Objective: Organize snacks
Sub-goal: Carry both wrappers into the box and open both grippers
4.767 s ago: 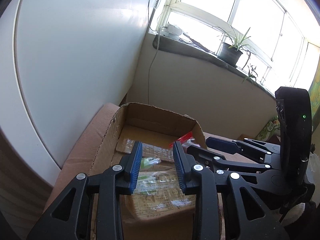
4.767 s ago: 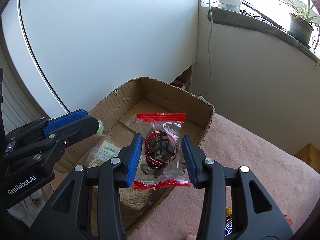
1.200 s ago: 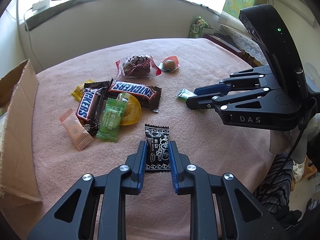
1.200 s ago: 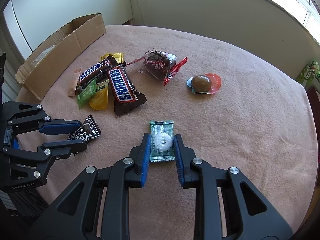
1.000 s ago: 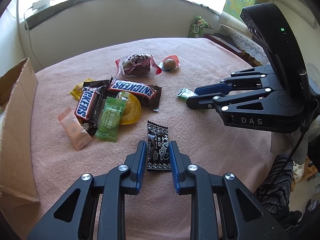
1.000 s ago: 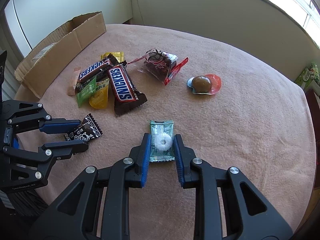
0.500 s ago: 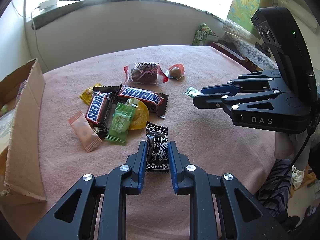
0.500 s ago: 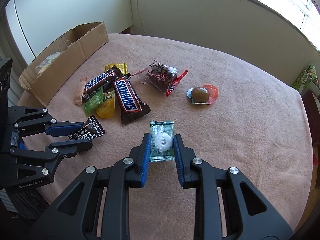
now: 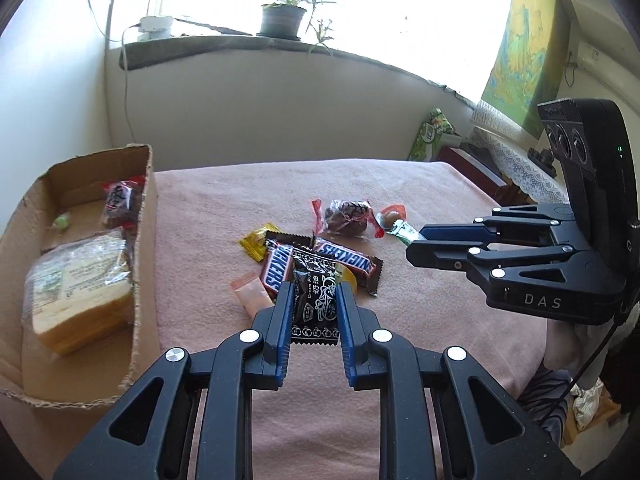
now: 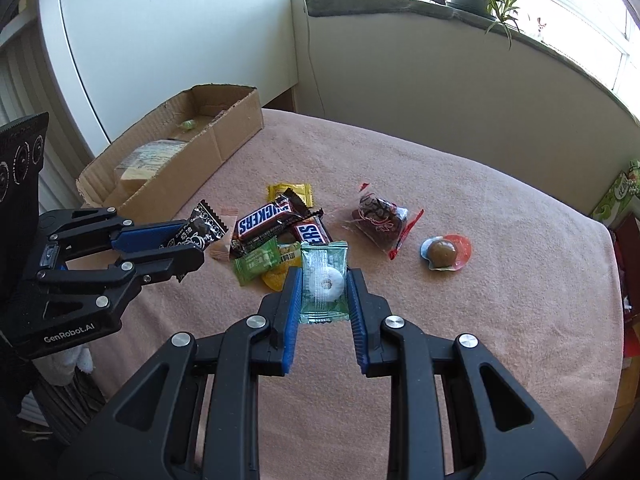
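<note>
Left tool (image 9: 313, 308) clamped on a black candy packet (image 9: 315, 300), raised off the pink-covered tabletop (image 9: 440, 332). Right tool (image 10: 323, 292) clamped on a green mint packet (image 10: 323, 280). Snack pile (image 10: 280, 236) lies just ahead of both tools. Cardboard box (image 10: 236, 128) further ahead-left. Window sill with potted plant (image 9: 282, 18) beyond.

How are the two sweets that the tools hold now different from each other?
The black sweet in the left tool has an opaque wrapper with white print; the green sweet in the right tool has a see-through wrapper showing a white ring. The black wrapper has zigzag ends; the green has flat sealed ends. Both are pinched by their sides, above the table.
</note>
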The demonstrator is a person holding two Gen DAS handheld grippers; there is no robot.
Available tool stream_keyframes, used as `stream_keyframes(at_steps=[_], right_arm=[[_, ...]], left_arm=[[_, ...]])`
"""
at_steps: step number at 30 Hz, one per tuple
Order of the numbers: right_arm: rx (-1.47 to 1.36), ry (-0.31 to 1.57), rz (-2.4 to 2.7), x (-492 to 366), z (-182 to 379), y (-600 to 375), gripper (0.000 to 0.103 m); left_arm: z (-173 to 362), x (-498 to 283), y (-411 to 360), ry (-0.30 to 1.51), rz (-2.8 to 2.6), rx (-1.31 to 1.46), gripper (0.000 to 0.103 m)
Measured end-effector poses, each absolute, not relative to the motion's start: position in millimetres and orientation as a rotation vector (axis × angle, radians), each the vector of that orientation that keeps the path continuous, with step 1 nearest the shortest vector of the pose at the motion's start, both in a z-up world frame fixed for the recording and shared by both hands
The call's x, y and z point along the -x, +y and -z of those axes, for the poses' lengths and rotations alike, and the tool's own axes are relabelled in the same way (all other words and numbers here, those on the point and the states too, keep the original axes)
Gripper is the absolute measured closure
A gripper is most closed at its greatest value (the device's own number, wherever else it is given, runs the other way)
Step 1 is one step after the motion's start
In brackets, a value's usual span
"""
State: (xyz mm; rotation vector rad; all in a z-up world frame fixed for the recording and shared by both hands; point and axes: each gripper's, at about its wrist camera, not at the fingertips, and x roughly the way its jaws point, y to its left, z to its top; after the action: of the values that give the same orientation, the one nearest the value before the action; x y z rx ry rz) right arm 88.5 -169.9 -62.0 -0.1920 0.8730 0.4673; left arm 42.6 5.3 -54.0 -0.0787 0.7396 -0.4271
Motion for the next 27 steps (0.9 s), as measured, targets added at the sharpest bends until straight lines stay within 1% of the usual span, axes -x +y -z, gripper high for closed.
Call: stream_keyframes(at_steps=[9, 14, 27], right_arm=[[0.202, 0.832, -0.572, -88.4, 47.8, -117.0, 0.079], [0.211, 0.813, -0.635, -87.9, 43.5, -86.9, 0.079], [0.236, 0.793, -0.764, -90.1, 44.1, -13.3, 0.079]], left_arm=[[38.5, -49.2, 65.0, 0.672, 0.286, 0.162, 0.084], [38.4, -55.2, 101.2, 0.672, 0.212, 0.246, 0.084], [37.6, -59.0, 140.8, 0.645, 0.082, 0.267, 0.084]])
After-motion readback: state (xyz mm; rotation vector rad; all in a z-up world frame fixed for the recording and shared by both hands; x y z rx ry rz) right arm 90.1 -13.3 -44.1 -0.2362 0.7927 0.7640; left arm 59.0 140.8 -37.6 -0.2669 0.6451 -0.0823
